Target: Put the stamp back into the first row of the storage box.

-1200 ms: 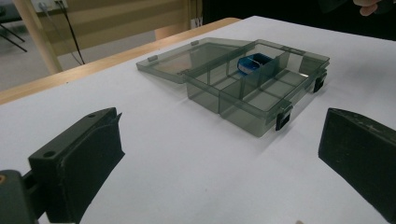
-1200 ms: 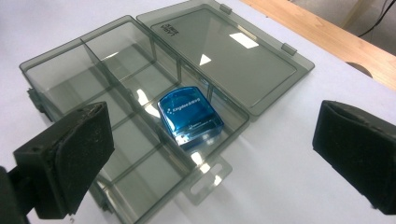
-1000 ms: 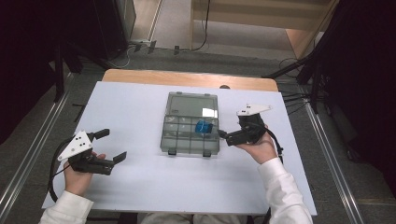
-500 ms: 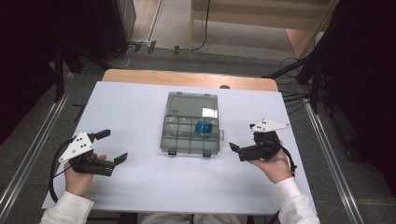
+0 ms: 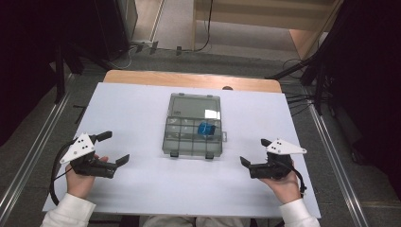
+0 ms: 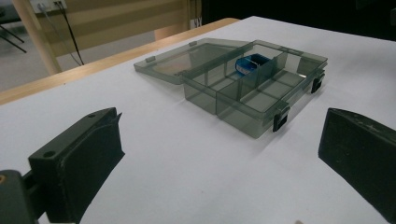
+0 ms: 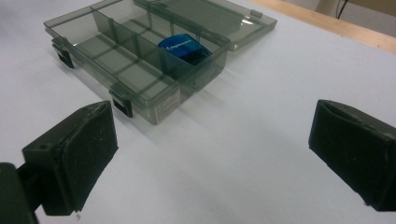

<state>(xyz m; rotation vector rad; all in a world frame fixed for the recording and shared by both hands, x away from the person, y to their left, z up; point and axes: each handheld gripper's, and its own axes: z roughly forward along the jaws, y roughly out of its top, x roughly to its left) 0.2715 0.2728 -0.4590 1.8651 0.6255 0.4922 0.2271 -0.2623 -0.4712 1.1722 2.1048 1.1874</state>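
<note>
My right gripper (image 5: 251,151) has come back from the organiser box (image 5: 193,125) over the last second: it was up against the box's right edge, and now it rests low on the white table (image 5: 142,194) near me, well apart from the box and to its right. Its jaws stand wide with nothing between them. My left gripper (image 5: 113,147) has stayed where it was, near me at the left, jaws wide too and empty.

The box sits in the middle of the table with its lid (image 5: 195,105) laid open flat on the far side. A blue object (image 5: 206,128) lies in a compartment on the right of the tray (I cannot tell what it is beyond its colour and a bit of white lettering).

With both hands drawn back and empty, I judge whatever I was doing at the box is finished, or I am pausing between steps.
</note>
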